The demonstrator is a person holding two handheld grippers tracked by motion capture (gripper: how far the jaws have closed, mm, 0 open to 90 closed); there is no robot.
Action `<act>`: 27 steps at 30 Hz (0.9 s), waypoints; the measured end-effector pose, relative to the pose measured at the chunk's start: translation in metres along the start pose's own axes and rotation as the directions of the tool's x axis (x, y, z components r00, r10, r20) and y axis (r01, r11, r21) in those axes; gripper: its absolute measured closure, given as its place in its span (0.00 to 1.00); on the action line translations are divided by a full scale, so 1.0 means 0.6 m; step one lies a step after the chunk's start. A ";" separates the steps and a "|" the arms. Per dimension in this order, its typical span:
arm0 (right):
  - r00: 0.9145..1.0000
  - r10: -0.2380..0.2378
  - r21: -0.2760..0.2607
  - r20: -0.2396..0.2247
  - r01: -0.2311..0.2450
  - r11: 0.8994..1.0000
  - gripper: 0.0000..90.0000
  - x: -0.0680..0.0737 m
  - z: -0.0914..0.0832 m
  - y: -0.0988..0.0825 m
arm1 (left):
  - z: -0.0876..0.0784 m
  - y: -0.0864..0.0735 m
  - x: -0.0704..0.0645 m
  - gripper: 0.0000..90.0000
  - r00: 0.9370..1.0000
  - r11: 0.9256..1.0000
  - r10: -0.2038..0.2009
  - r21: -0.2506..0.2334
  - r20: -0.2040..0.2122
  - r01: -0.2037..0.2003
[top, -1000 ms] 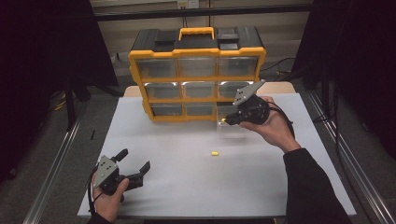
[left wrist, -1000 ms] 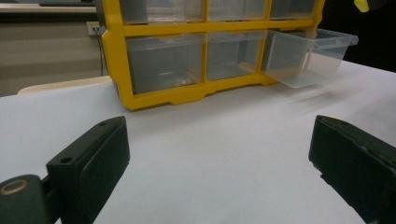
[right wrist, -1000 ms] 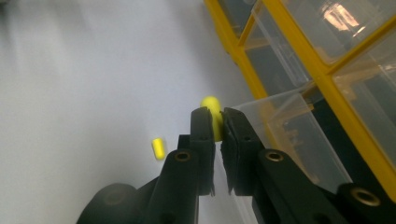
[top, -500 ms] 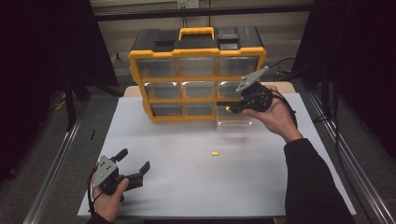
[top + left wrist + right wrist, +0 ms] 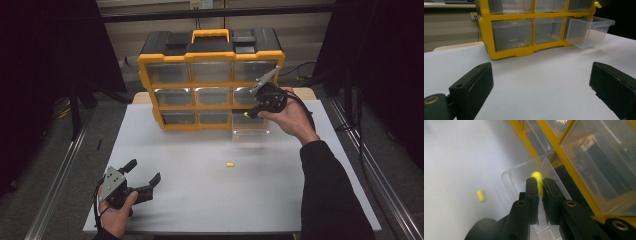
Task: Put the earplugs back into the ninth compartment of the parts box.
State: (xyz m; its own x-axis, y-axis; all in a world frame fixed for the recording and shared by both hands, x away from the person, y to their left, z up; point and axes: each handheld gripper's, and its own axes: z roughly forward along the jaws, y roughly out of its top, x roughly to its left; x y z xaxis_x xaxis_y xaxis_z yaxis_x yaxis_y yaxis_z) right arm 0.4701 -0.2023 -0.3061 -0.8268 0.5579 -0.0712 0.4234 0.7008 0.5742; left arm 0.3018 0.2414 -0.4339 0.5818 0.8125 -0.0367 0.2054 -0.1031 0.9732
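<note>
A yellow and black drawer cabinet [image 5: 210,80] stands at the back of the white table [image 5: 200,200]. Its bottom right clear drawer [image 5: 250,126] is pulled out. My right gripper [image 5: 248,114] hangs over that drawer, shut on a small yellow earplug [image 5: 537,182] whose tip pokes out above the pads. A second yellow earplug [image 5: 230,164] lies loose on the table in front of the drawer, also seen in the right gripper view [image 5: 480,195]. My left gripper [image 5: 143,176] rests low at the near left, jaws wide apart with nothing between them; its view looks at the cabinet [image 5: 524,32] and the open drawer [image 5: 587,31].
Dark curtains flank the table on both sides. Metal rails [image 5: 55,180] run along the floor left and right of the table. A wall with cables stands behind the cabinet.
My right gripper has moved up and right with the earplug, from in front of the cabinet's lower row to above the pulled-out drawer. The left gripper has stayed put.
</note>
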 end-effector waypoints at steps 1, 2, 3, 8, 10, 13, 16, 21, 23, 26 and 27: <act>1.000 0.000 0.000 0.000 0.000 1.000 0.92 0.000 0.000 0.000 | 0.000 0.000 0.000 0.06 1.000 1.000 0.000 0.000 0.000 0.000; 1.000 0.002 0.007 0.000 -0.002 1.000 0.92 -0.002 0.003 -0.001 | 0.000 0.000 0.000 0.06 1.000 1.000 -0.003 -0.001 0.000 0.003; 1.000 0.005 0.015 -0.001 -0.005 1.000 0.92 -0.005 0.007 -0.002 | 0.000 0.000 0.000 0.06 1.000 1.000 -0.003 0.000 0.001 0.003; 1.000 0.013 0.064 -0.006 -0.013 0.998 0.91 -0.011 0.024 -0.010 | 0.000 0.000 0.000 0.06 1.000 1.000 -0.012 -0.005 0.004 0.012; 1.000 0.015 0.072 -0.007 -0.015 0.997 0.91 -0.012 0.030 -0.014 | 0.000 -0.001 0.001 0.06 1.000 1.000 -0.004 -0.001 0.002 0.004; 1.000 0.018 0.071 -0.009 -0.017 0.997 0.91 -0.016 0.034 -0.018 | 0.000 0.000 0.000 0.06 1.000 1.000 -0.002 -0.001 0.001 0.002; 1.000 0.017 0.075 -0.022 -0.016 0.997 0.91 -0.020 0.040 -0.022 | 0.001 0.000 0.001 0.06 1.000 1.000 -0.004 0.000 0.004 0.004; 0.999 0.027 0.095 -0.034 -0.024 0.995 0.91 -0.022 0.049 -0.022 | 0.000 0.000 0.001 0.06 1.000 1.000 -0.003 -0.002 0.002 0.003; 0.999 0.031 0.092 -0.041 -0.028 0.995 0.91 -0.024 0.052 -0.022 | 0.000 0.000 0.001 0.06 1.000 1.000 -0.003 -0.002 0.003 0.003; 0.998 0.034 0.100 -0.044 -0.030 0.995 0.90 -0.027 0.057 -0.024 | 0.000 0.000 0.002 0.06 1.000 1.000 -0.003 0.000 0.002 0.003; 0.998 0.042 0.102 -0.044 -0.037 0.994 0.90 -0.028 0.057 -0.025 | 0.000 0.000 0.002 0.06 1.000 1.000 -0.003 0.001 0.000 0.003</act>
State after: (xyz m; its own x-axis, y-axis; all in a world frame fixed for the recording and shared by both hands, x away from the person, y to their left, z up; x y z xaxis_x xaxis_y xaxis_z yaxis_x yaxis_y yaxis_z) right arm 0.4905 -0.2068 -0.3415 -0.8239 0.5667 -0.0114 0.4894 0.7215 0.4898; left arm 0.3023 0.2422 -0.4342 0.5812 0.8128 -0.0397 0.2077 -0.1010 0.9730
